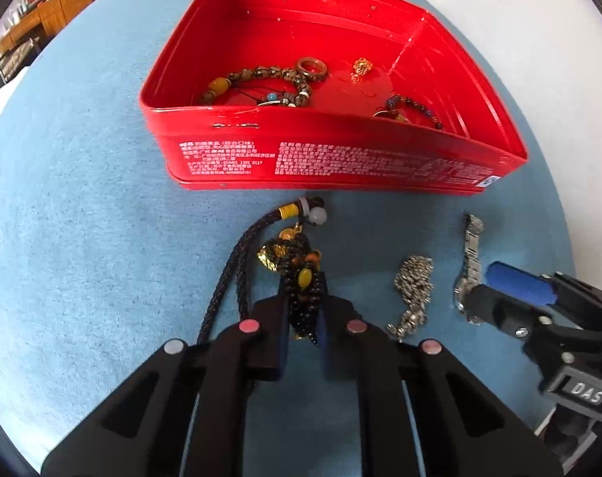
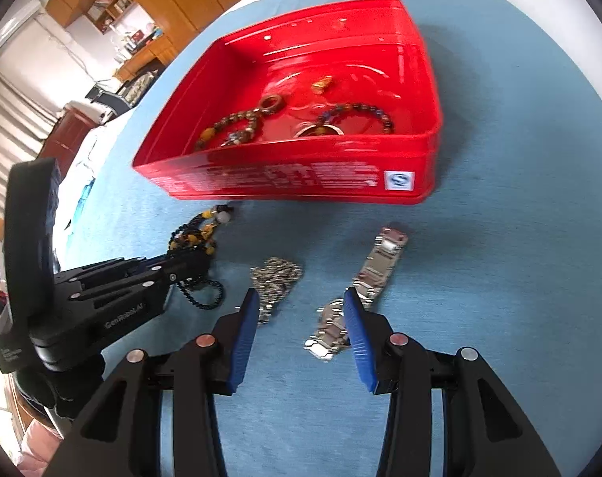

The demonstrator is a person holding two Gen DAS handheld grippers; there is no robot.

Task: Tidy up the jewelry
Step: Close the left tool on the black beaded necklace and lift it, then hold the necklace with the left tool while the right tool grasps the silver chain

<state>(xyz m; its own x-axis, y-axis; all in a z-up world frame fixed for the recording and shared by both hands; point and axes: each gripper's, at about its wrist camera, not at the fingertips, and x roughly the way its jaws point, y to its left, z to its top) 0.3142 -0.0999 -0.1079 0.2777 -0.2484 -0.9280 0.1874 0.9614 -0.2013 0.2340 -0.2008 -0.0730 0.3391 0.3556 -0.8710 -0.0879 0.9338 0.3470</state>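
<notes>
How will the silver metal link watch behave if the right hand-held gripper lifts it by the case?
The silver metal link watch will probably sag: its band lies in jointed links on the blue cloth. It looks heavy for its size, being all metal. The polished links may slip against the ribbed blue pads.

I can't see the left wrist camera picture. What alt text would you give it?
The left gripper is shut on a black beaded necklace with amber beads, on a blue cloth. Beyond it stands an open red tin holding bead bracelets. To the right lie a silver chain and a metal watch, near the right gripper.
</notes>
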